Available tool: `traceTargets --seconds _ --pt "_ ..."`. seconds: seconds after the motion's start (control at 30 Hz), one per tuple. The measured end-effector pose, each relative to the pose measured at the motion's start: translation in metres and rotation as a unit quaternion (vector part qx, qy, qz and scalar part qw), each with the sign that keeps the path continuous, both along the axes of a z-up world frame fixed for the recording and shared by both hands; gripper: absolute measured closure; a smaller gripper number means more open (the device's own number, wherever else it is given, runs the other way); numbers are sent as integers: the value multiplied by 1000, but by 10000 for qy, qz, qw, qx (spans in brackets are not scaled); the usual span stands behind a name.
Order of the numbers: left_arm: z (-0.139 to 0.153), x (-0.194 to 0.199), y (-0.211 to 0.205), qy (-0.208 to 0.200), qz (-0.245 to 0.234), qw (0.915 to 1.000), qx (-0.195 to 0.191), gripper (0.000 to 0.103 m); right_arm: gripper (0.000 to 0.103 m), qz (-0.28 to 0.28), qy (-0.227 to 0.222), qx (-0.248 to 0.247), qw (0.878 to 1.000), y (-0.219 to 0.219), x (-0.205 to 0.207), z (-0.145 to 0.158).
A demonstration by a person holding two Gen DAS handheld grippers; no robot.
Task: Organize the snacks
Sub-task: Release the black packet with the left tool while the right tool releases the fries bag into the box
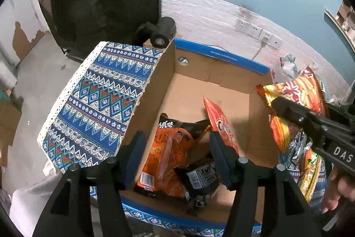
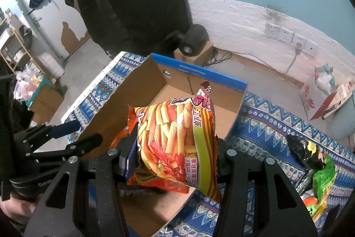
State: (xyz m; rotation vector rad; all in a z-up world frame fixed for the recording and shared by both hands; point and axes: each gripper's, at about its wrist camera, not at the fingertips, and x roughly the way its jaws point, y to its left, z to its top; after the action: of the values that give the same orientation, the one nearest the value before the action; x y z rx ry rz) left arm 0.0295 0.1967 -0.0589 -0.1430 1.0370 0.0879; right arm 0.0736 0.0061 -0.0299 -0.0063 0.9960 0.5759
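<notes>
The left hand-held gripper (image 1: 175,157) sits nearest the left wrist lens, its two blue-padded fingers spread fairly wide over the near end of the cardboard box (image 1: 221,59), pointing steeply down. Nothing is pinched between them: the orange packet (image 1: 164,152) and the small black packet (image 1: 199,177) lie loose on the box floor just beyond the pads, with a red packet (image 1: 219,123) leaning against the box's right wall beside the right pad. That spread with no contact reads as a drop already made (the packets rest where they would fall), so this hand looks free to go for another snack.

The right hand-held gripper (image 2: 173,161) is clamped on a large chip bag (image 2: 175,137), one pad on each side of its lower part, so the bag stands upright ahead of the fingers. Holding it low by the sides keeps the puffy bag from folding over and lets it go into the box bottom-first. It hangs over the box's near right part, above the packets already inside, and is not yet set down.

Off to the right of this gripper, on the patterned cloth (image 2: 261,117) that covers the worktop, a dark packet (image 2: 306,152) and a green packet (image 2: 324,172) wait outside the box, probably the next to be collected. The far half of the box floor is bare, which leaves room for the chip bag to lie flat.
</notes>
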Motion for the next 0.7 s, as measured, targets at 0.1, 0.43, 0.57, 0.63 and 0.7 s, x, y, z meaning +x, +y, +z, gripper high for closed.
traceTargets --seconds 0.1,0.43,0.57,0.63,0.7 --pt "0 0 0 9 5 10000 -22 42 52 64 62 -1 10000 5 2 -4" --pt "-3 0 -2 87 9 9999 -55 41 37 183 -3 -36 9998 15 3 -7" --pt "-1 1 -11 78 -91 9999 -70 41 35 29 -95 -139 9999 6 1 -3" --pt "0 1 -16 73 -151 9998 -83 39 33 -68 -94 -176 9998 -1 1 -2" --pt "2 1 -25 60 -250 9996 -106 37 32 -195 -75 -206 9996 -13 0 0"
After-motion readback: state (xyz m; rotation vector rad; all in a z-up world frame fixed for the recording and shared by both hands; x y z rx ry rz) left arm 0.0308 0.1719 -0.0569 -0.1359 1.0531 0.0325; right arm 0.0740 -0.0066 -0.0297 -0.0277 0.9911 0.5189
